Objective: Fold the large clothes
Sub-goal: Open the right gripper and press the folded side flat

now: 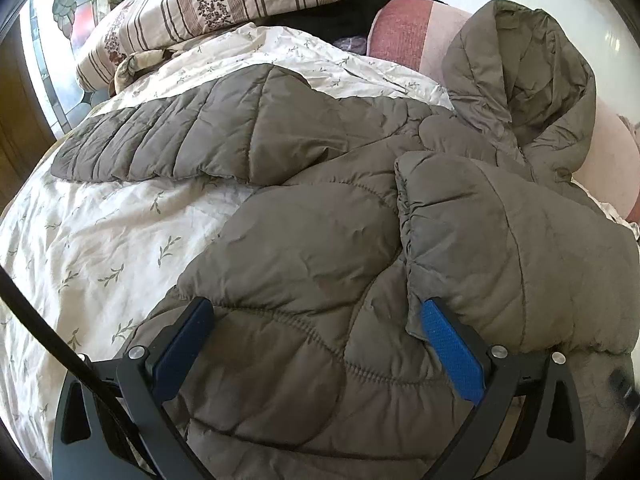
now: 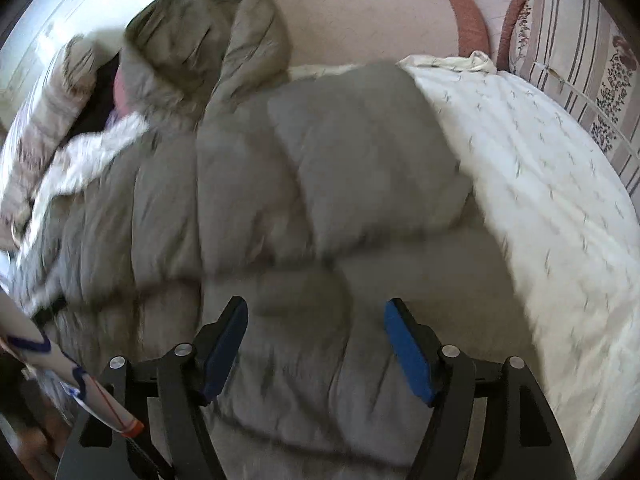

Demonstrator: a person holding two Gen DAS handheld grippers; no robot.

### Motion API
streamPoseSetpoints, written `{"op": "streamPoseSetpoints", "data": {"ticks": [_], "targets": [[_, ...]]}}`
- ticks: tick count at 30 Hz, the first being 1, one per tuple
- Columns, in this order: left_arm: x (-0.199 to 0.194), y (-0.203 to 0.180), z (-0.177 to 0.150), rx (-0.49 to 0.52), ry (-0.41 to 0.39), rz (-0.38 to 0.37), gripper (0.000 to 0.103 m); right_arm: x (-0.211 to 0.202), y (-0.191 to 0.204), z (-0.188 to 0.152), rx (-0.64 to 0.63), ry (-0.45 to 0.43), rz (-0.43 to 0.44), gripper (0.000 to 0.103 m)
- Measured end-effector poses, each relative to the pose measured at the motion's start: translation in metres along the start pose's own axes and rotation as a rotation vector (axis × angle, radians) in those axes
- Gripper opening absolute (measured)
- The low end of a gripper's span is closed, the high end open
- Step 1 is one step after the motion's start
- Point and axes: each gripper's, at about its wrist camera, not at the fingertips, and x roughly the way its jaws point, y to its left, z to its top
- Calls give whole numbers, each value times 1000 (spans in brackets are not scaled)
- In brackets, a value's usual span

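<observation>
A grey-brown quilted hooded jacket (image 1: 320,240) lies spread on a bed. One sleeve (image 1: 180,140) stretches out to the left. The other sleeve (image 1: 500,260) is folded over the body. The hood (image 1: 520,80) leans on a pink headboard cushion. My left gripper (image 1: 316,320) is open, its blue pads wide apart over the jacket's lower body, holding nothing. In the right wrist view the jacket (image 2: 280,200) is blurred, its hood (image 2: 208,40) at the top left. My right gripper (image 2: 316,320) is open above the jacket, holding nothing.
The bed has a white leaf-print duvet (image 1: 100,240), also in the right wrist view (image 2: 540,180). Striped floral pillows (image 1: 208,4) lie at the head. A pink cushion (image 1: 408,32) and dark clothing sit behind. A cable (image 1: 40,320) crosses the lower left.
</observation>
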Motion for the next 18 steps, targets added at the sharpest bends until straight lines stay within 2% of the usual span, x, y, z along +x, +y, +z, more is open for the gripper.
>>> {"op": "streamPoseSetpoints", "data": {"ticks": [1, 4, 8, 13, 18], "targets": [[-1, 0, -1, 4, -2, 2, 103, 3, 5, -7, -31, -2, -35, 77], [-1, -2, -3, 13, -3, 7, 103, 11, 17, -13, -113, -9, -118, 87], [0, -4, -4, 20, -3, 13, 103, 20, 22, -19, -152, -28, -151, 98], [1, -7, -6, 32, -8, 23, 103, 20, 17, -19, -127, -34, -122, 102], [1, -7, -6, 32, -9, 24, 103, 15, 23, -22, -129, -45, -163, 102]]}}
